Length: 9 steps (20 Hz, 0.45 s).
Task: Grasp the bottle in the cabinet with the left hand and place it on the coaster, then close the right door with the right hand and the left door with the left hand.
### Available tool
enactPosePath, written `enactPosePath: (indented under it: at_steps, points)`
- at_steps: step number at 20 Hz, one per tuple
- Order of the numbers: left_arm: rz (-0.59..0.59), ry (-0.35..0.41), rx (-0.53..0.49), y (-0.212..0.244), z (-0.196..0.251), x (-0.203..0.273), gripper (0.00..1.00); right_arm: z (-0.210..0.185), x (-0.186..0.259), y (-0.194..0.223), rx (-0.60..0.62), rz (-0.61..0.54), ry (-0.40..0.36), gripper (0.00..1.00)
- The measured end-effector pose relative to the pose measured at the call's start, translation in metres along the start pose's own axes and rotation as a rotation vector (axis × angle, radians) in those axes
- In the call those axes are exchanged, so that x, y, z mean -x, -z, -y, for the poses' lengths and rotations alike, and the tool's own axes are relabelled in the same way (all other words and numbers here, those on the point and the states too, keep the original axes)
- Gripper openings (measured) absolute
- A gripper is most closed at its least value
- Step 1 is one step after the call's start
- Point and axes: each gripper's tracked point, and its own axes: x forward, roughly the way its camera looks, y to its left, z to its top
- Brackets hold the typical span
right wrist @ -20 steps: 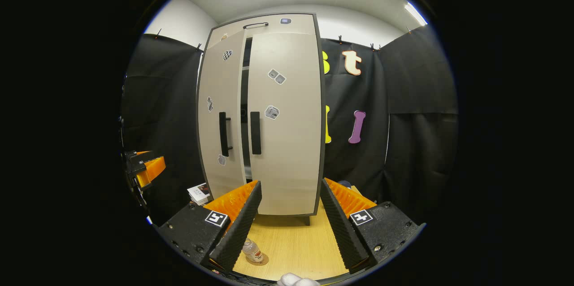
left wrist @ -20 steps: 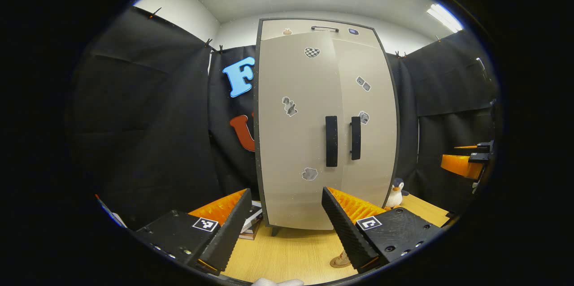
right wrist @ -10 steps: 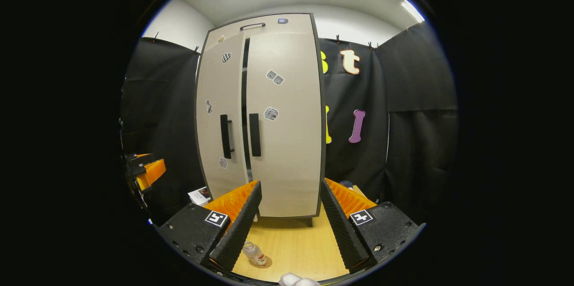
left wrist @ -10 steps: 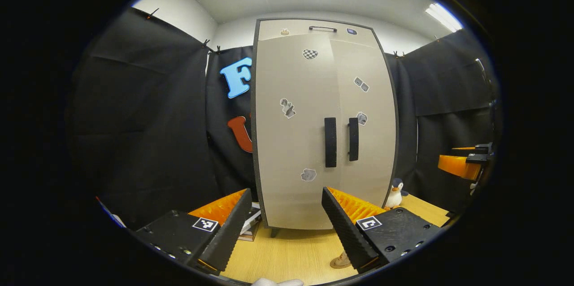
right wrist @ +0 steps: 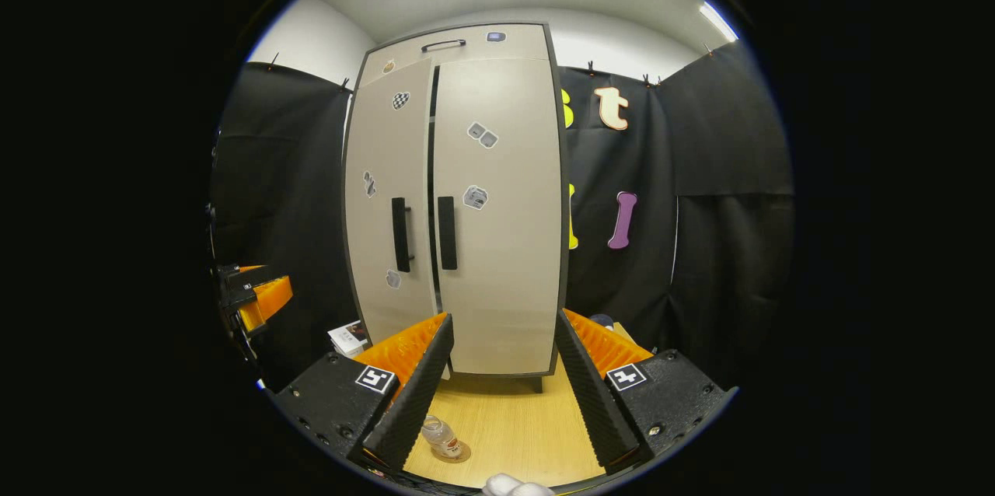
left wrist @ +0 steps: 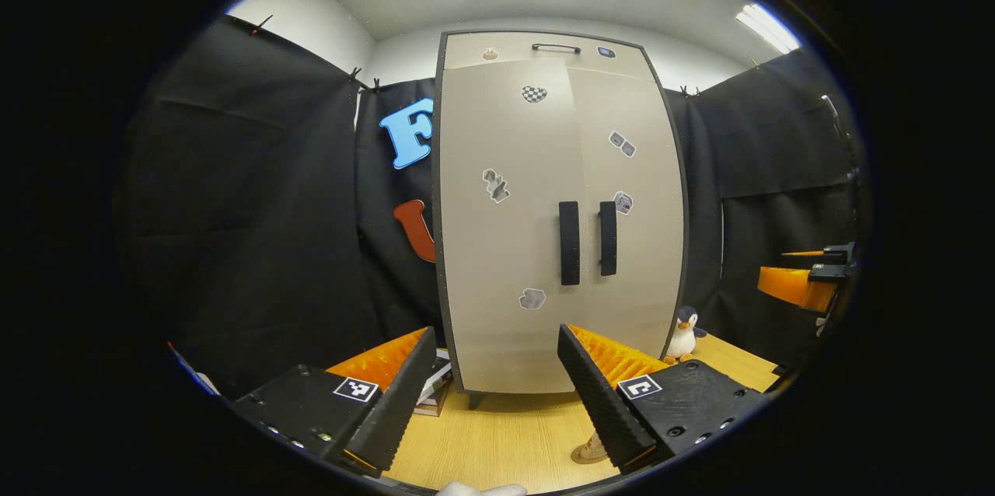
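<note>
Bottle [right wrist: 441,436] was parked on the coaster [right wrist: 459,452], both grippers [left wrist: 493,387] [right wrist: 497,379] held wide and empty (left door [right wrist: 389,200] seemed a crack ajar).

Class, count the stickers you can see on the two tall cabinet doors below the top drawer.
5. Left door: checkered heart sticker near the top, one mid-height, one low. Right door: paired sticker high, another beside the right handle. None appear hidden.

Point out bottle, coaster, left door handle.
bottle [right wrist: 440,434]: right gripper view, on its body.
coaster [right wrist: 460,452]: right gripper view, on its rim right of the bottle.
left door handle [left wrist: 569,242]: left gripper view, mid-bar.
</note>
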Motion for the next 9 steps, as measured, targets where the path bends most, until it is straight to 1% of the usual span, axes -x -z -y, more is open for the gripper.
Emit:
enactPosePath:
  at_steps: [2, 9]
  points:
    - [-0.003, 0.012, 0.009, 0.000, 0.005, 0.002, 0.96, 0.001, 0.003, 0.000, -0.003, 0.003, 0.000, 0.82]
    - [-0.004, 0.008, -0.012, -0.001, 0.015, 0.013, 0.96, 0.010, 0.010, 0.004, -0.026, -0.003, -0.003, 0.82]
